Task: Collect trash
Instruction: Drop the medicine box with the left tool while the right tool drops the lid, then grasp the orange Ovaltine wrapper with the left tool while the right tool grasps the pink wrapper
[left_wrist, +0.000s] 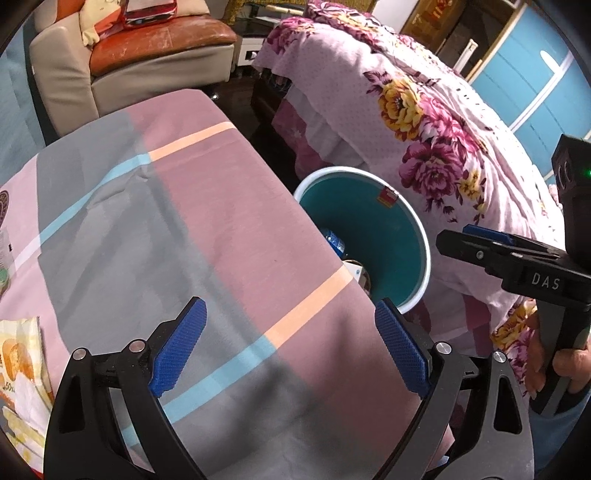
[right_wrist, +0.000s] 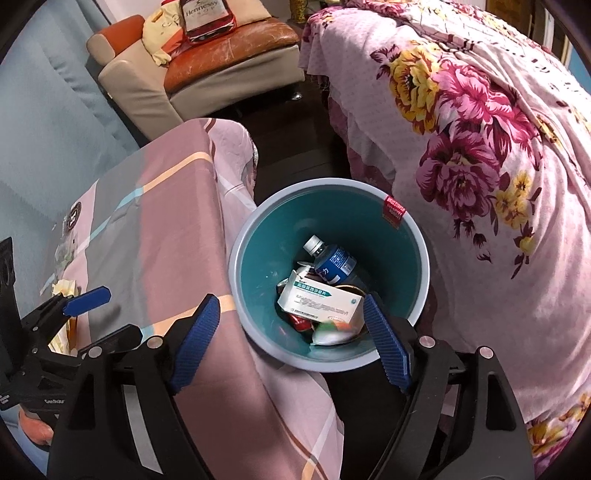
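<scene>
We saw the teal bin (right_wrist: 328, 273) standing on the floor between the cloth-covered table (right_wrist: 162, 221) and the floral bed (right_wrist: 498, 166). Inside it lay a blue-labelled bottle (right_wrist: 334, 262), a white medicine box (right_wrist: 319, 301) and smaller scraps. Our right hand-held gripper (right_wrist: 291, 339) hung over the bin's near rim, jaws wide and empty. Our left hand-held gripper (left_wrist: 291, 347) hovered above the table, jaws likewise wide with nothing between them. A yellow wrapper (left_wrist: 22, 373) lay on the table near its left finger.
</scene>
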